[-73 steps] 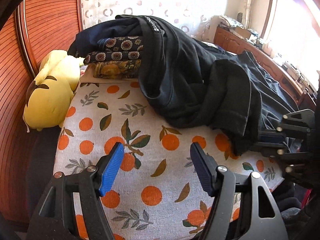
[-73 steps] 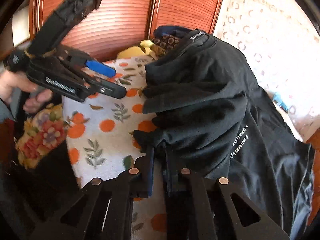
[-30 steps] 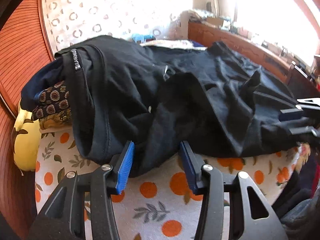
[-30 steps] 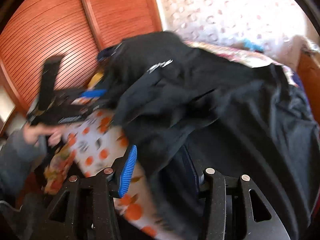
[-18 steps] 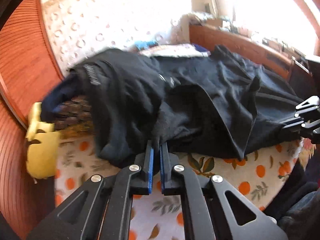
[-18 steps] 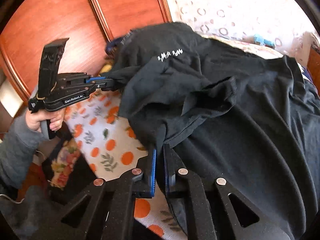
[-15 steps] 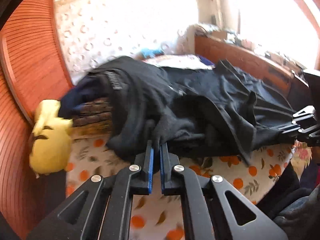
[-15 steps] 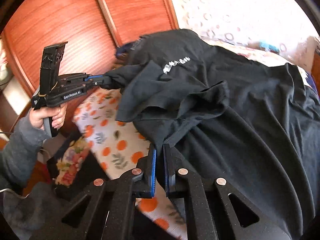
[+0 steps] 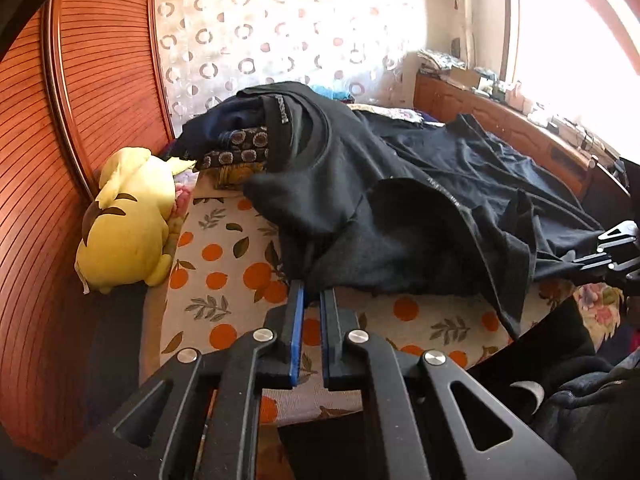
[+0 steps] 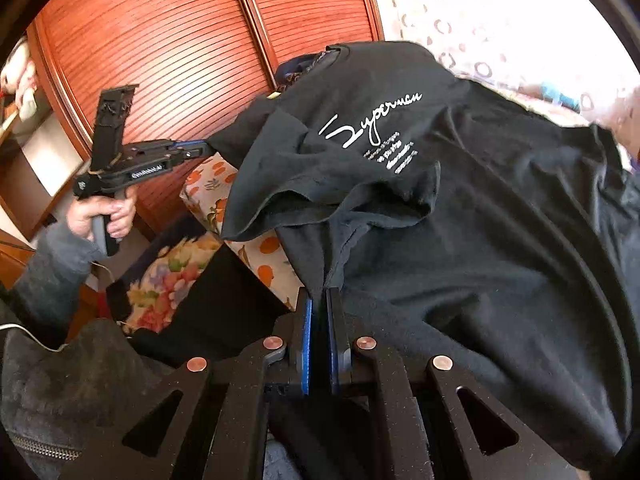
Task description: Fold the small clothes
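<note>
1. While we hold a tool in each hand, the left gripper [image 9: 311, 294] is pinched tight on a fold of the black T-shirt [image 9: 400, 208], its blue pads pressed together on the cloth.
2. We also have the right gripper [image 10: 319, 300] clamped on another edge of the same shirt, jaws drawn close with fabric caught between them.
3. We see the shirt spread across the bed, over the orange-print sheet [image 9: 224, 280], one end draped on a stack of folded clothes [image 9: 240, 148] near the headboard.
4. From the right wrist view, we read white script lettering [image 10: 372, 120] on the shirt's chest.
5. We see our left hand [image 10: 102, 216] gripping the tool's handle, in front of the slatted wooden wardrobe [image 10: 168, 52].
6. Beside the stack lies a yellow plush toy [image 9: 128, 220], against the wardrobe.
7. We note a patterned curtain [image 9: 280, 28] behind the bed.
</note>
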